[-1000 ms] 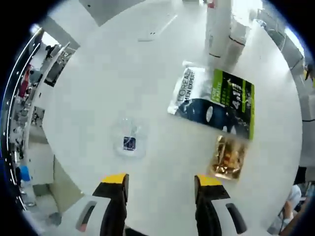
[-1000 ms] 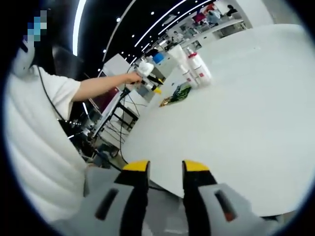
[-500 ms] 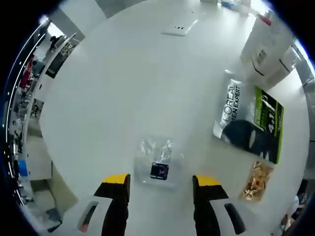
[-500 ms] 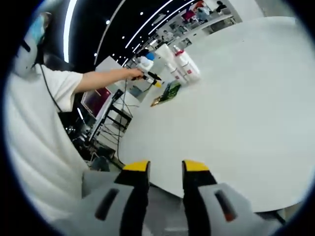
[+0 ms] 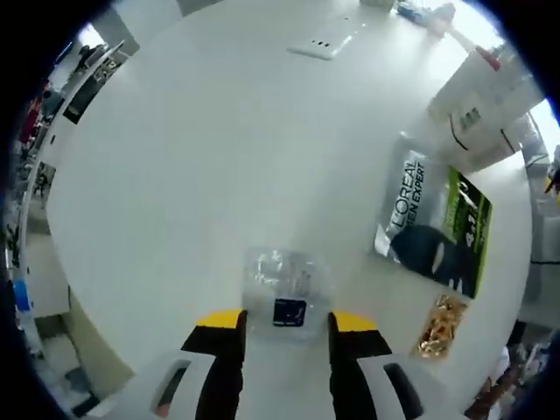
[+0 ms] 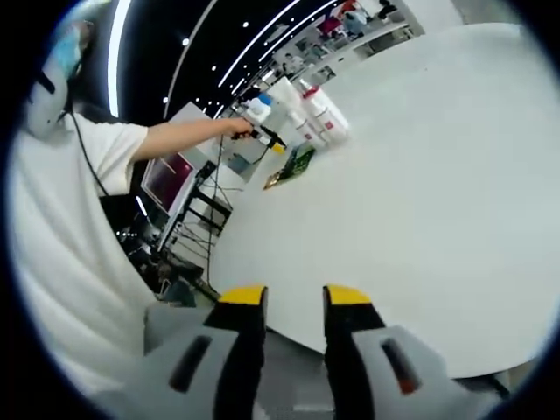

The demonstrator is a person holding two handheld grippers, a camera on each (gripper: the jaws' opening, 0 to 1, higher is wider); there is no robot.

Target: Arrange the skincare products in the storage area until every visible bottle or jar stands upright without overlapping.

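My left gripper (image 5: 285, 321) hovers low over the white table (image 5: 192, 157), open, with the near end of a clear plastic sachet (image 5: 285, 282) with a dark blue label between its yellow tips. To the right lie a L'Oreal Men Expert packet (image 5: 430, 220) and a small gold sachet (image 5: 440, 325). White bottles (image 5: 479, 98) with red caps are at the upper right. My right gripper (image 6: 294, 297) is open off the table's edge, nothing between its jaws. In the right gripper view the bottles (image 6: 313, 112) stand far off beside the green packet (image 6: 298, 161).
A flat white socket plate (image 5: 323, 44) lies at the far side of the table. In the right gripper view a person in a white shirt (image 6: 70, 245) stretches an arm (image 6: 179, 138) toward the bottles, and black stands (image 6: 197, 223) are beyond the table's edge (image 6: 254, 324).
The left gripper has moved forward and down onto the clear sachet, and its jaws have narrowed around it. The right gripper view has hardly shifted.
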